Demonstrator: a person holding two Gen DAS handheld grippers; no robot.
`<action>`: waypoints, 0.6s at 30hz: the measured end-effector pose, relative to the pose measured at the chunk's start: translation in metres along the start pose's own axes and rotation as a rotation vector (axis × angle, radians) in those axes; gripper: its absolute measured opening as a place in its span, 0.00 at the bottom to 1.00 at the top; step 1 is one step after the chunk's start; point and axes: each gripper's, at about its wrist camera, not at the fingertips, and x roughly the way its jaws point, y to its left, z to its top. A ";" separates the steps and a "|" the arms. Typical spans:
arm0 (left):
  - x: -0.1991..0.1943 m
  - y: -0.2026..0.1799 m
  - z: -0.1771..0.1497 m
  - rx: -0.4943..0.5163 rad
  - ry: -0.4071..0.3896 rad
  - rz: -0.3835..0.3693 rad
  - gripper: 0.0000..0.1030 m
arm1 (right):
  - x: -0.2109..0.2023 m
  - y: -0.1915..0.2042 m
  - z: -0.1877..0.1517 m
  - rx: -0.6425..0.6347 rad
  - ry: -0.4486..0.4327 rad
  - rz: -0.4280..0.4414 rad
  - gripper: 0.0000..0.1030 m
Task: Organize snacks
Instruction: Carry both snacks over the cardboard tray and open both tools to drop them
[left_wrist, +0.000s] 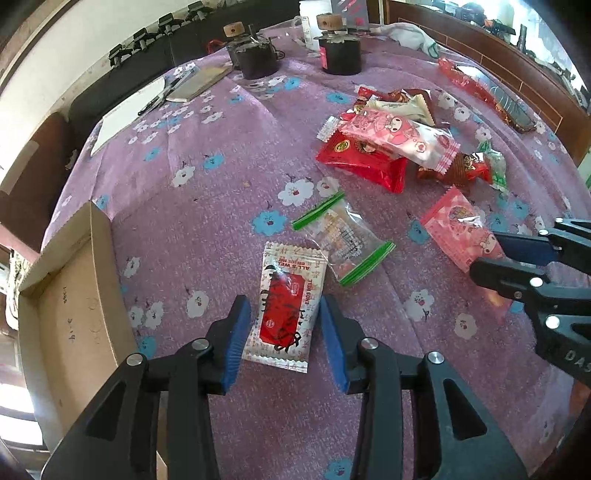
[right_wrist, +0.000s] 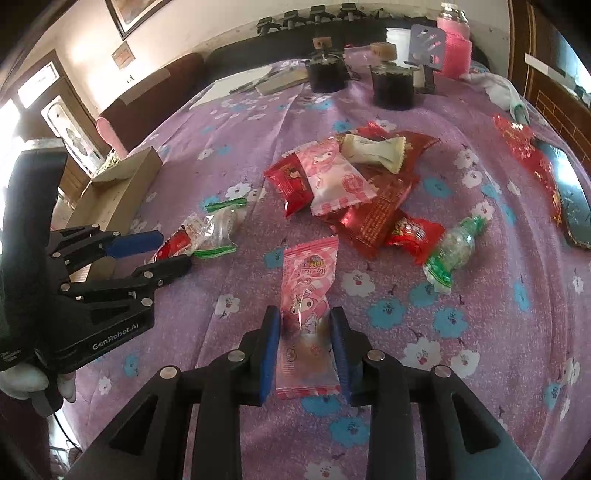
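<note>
Left gripper (left_wrist: 284, 328) straddles a white-and-red packet (left_wrist: 286, 314) lying flat on the purple floral cloth (left_wrist: 207, 229), blue pads spread, not pressing it. Right gripper (right_wrist: 304, 350) likewise brackets a pink cartoon packet (right_wrist: 308, 295), jaws parted either side. Only the left view shows the cardboard box (left_wrist: 74, 295) interior, just left of that gripper; only the right view shows the pink bottle (right_wrist: 453, 48). One clear green-edged packet (left_wrist: 343, 236) lies between the two packets; the pile (left_wrist: 384, 147) beyond holds roughly six more.
</note>
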 end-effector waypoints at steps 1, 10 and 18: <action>0.000 0.001 0.000 -0.012 0.004 -0.016 0.31 | 0.001 0.000 0.000 -0.001 -0.005 -0.004 0.30; -0.027 0.011 -0.014 -0.099 -0.066 -0.036 0.27 | -0.018 0.011 -0.007 -0.045 -0.065 -0.041 0.26; -0.078 0.036 -0.045 -0.205 -0.146 -0.020 0.27 | -0.050 0.034 -0.003 -0.075 -0.117 0.021 0.25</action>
